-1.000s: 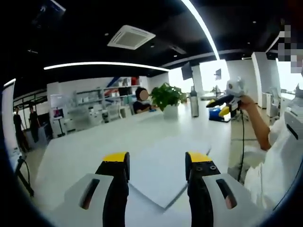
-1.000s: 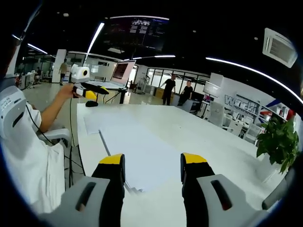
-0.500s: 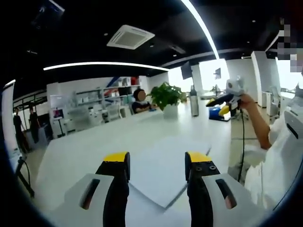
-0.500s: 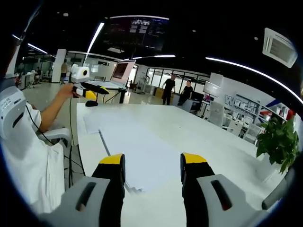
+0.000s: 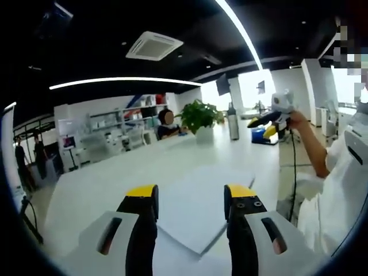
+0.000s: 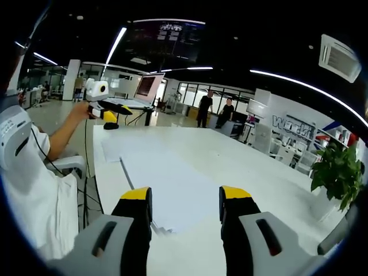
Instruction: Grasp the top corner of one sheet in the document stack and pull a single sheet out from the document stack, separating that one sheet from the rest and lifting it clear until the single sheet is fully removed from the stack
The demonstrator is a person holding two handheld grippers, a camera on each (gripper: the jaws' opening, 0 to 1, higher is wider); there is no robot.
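A stack of white sheets (image 5: 198, 201) lies flat on the white table (image 5: 103, 184), one corner pointing towards my left gripper (image 5: 190, 195). That gripper hovers open just above the near corner, its yellow-tipped jaws apart with nothing between them. In the right gripper view the same stack (image 6: 167, 181) stretches away ahead of my right gripper (image 6: 186, 195), which is also open and holds nothing. Each gripper appears in the other's view, held up in a hand above the table edge: the right gripper (image 5: 265, 119) and the left gripper (image 6: 103, 104).
A potted plant (image 5: 198, 117) and a tall grey bottle (image 5: 233, 123) stand at the far end of the table; the plant (image 6: 336, 172) is also at the right edge of the right gripper view. The person's white sleeve (image 6: 34, 190) lies alongside the table edge. People stand in the background.
The left gripper view has shifted slightly, so that camera moved a little. The stack and both grippers' jaws stand as before.
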